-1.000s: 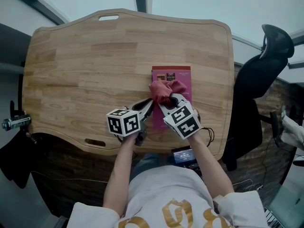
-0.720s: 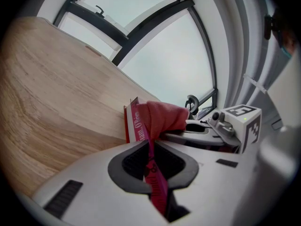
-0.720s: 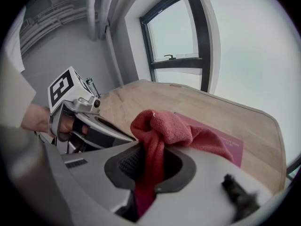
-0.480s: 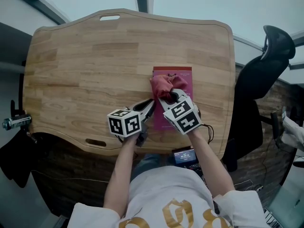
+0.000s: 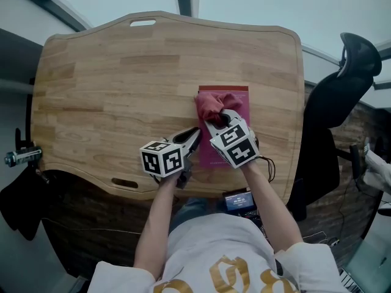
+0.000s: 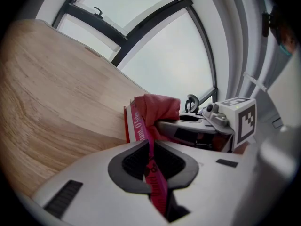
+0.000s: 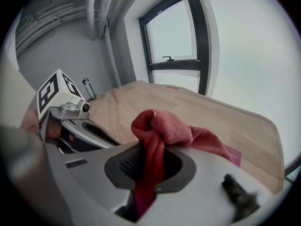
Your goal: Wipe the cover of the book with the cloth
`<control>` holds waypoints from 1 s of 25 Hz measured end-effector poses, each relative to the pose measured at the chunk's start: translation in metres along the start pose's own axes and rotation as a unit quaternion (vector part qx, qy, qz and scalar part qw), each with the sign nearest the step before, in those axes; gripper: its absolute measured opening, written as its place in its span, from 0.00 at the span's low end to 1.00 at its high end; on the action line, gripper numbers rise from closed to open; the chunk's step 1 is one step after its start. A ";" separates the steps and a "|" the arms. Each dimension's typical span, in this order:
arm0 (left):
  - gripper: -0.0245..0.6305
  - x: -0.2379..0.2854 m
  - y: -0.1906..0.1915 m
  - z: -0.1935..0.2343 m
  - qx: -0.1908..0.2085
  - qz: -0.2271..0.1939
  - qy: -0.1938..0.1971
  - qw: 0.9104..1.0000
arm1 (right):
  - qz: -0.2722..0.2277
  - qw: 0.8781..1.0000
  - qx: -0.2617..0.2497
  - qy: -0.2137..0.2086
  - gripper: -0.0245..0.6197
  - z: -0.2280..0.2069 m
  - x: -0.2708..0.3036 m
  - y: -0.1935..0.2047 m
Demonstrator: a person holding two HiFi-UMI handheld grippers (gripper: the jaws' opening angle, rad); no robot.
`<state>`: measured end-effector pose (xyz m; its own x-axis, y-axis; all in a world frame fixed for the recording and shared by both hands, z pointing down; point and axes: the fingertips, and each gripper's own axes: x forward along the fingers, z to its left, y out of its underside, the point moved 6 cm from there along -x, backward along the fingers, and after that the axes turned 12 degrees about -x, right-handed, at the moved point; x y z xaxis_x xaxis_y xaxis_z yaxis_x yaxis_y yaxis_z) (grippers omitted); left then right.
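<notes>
One cloth [image 7: 160, 126] between right fingers [image 7: 128, 165] (pinched)

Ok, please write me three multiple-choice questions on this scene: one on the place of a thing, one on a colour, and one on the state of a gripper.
1. Where on the table does the book lie?
A. right of the middle, toward the person's side
B. at the far left corner
C. in the middle of the far edge

2. What colour is the cloth?
A. blue
B. red
C. white

3. What is the state of the left gripper?
A. open above the bare table
B. shut on the book's edge
C. shut on the cloth

Answers:
1 A: the head view shows it there.
2 B: it is red in every view.
3 B: the left gripper view shows the book's edge between its closed jaws.
</notes>
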<state>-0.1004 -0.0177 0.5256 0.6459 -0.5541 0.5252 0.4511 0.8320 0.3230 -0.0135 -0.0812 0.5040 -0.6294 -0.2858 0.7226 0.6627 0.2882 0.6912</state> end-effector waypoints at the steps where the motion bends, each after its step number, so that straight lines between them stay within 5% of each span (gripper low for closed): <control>1: 0.11 0.000 0.000 0.000 0.000 0.000 0.000 1.000 | -0.001 1.000 0.001 0.002 0.13 -0.001 0.001 -0.001; 25: 0.11 0.000 0.000 0.000 0.002 -0.001 -0.001 1.000 | 0.003 0.999 0.028 0.014 0.13 -0.016 0.002 0.000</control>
<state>-0.1003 -0.0175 0.5253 0.6436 -0.5558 0.5261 0.4496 0.8309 0.3278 -0.0082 -0.0967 0.5049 -0.6133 -0.3097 0.7266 0.6418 0.3408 0.6870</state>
